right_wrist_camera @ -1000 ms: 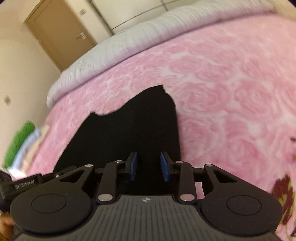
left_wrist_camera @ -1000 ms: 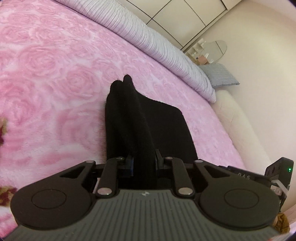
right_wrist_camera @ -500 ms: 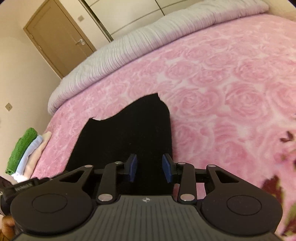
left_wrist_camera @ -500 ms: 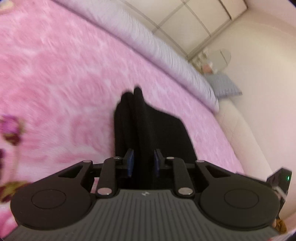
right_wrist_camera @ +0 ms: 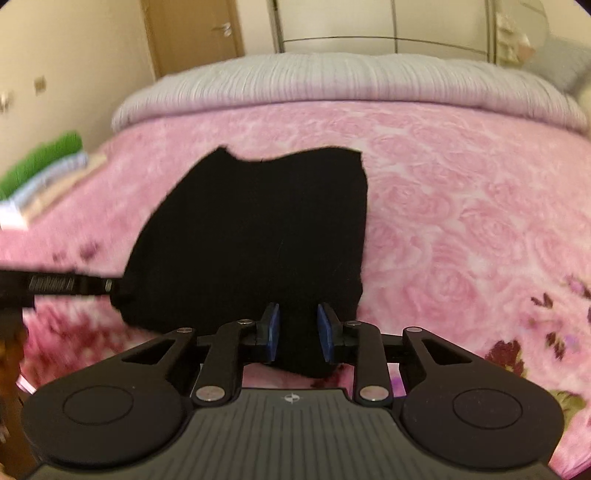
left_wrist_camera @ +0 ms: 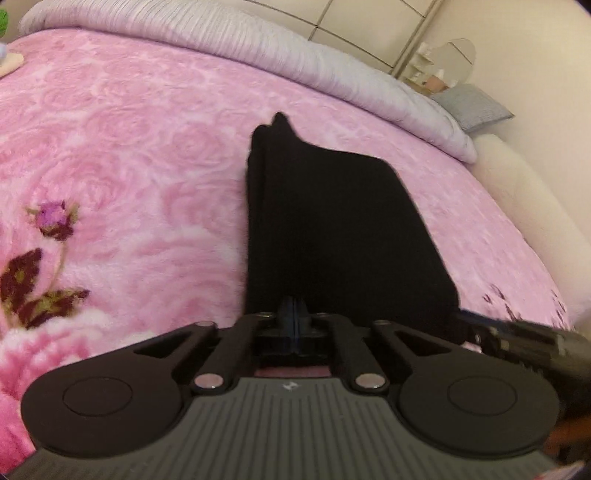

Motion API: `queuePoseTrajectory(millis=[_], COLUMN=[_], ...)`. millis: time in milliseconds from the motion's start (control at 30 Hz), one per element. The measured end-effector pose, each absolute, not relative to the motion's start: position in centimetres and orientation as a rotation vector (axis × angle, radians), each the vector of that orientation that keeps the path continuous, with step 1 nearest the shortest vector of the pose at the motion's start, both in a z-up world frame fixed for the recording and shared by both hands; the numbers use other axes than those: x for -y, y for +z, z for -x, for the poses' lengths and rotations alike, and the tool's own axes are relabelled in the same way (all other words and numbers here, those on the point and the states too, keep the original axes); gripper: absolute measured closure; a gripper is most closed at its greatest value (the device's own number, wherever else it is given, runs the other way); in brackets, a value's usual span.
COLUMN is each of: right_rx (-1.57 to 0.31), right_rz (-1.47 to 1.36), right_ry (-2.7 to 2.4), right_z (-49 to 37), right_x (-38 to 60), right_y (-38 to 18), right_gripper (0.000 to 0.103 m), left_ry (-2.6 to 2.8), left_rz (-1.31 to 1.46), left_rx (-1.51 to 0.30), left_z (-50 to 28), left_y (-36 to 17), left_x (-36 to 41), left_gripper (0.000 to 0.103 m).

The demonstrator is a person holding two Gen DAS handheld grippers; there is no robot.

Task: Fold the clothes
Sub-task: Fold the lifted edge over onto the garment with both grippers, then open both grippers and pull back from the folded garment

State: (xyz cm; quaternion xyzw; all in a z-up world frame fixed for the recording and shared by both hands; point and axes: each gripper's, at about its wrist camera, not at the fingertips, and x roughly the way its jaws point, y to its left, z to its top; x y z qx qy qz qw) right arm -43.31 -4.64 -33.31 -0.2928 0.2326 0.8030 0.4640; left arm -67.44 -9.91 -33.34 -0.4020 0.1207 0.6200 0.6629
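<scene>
Lying flat on pink rose-print blanket: black garment, already folded into a rough rectangle, near the front part of the bed. Noted at far left of right wrist view a stack of folded clothes, green on top, pale blue and cream beneath, well apart from black garment. Seen behind the blanket, along its far edge, a grey ribbed duvet; wooden door and pale wardrobe doors beyond.

Left gripper: blue pads pressed together with no gap, sitting at the near edge of black garment. Could not tell whether any cloth was pinched between them; pink blanket visible just below the pads. Same gripper visible in right wrist view as a dark bar touching the garment's left near corner.

Right gripper: jaws partly apart and closing, black cloth of the near edge bunched between the pads; pads appeared to press on that fold. Tip of this gripper seen at right edge of left wrist view, at the garment's right near corner.

Grey pillow noted at far right against the wall.
</scene>
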Motion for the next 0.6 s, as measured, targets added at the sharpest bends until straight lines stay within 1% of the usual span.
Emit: queuePoseTrajectory(millis=[67,167,233,300,333,367,433,467,533,600], right_rx=[-0.529,-0.605,-0.661,-0.705,-0.705,-0.703,-0.686,-0.681,-0.677,-0.677], right_rz=[0.757,0.756,0.743,0.729,0.723,0.716,0.708,0.707,0.702,0.695], right_ry=[1.966,1.937,1.909,1.884,1.884,1.884,1.890,1.892,1.897,1.900], right_z=[43.9,43.7,43.5,43.3,43.2,43.2,43.3,43.3,43.1,42.9], right_x=[4.7,4.0,3.8,3.8,4.1,4.3,5.0,5.3,5.9,6.5], right_y=[-33.5,-32.9,-32.0,-31.0,-30.5,-30.0,-29.1,-28.8,-28.2,-27.7], right_gripper=[0.072,0.070,0.069,0.068,0.066,0.061,0.056,0.053,0.048,0.047], left_ry=[1.416,1.455,1.480,1.506,1.519,1.527,1.535,1.541,1.556,1.567], left_rz=[0.908,0.872,0.860,0.848,0.842,0.837,0.837,0.837,0.826,0.812], left_rx=[-0.290,-0.340,-0.351,-0.363,-0.368,-0.376,-0.388,-0.390,-0.392,-0.395], left_z=[67.2,66.1,65.4,64.7,64.4,64.1,63.6,63.4,63.0,62.5], left_y=[-33.1,-31.8,-30.8,-29.8,-29.3,-28.9,-28.1,-27.8,-27.1,-26.4], left_x=[9.6,10.2,11.2,12.3,12.8,13.2,14.0,14.4,15.2,16.1], left_gripper=[0.101,0.100,0.095,0.080,0.078,0.078,0.075,0.073,0.070,0.067])
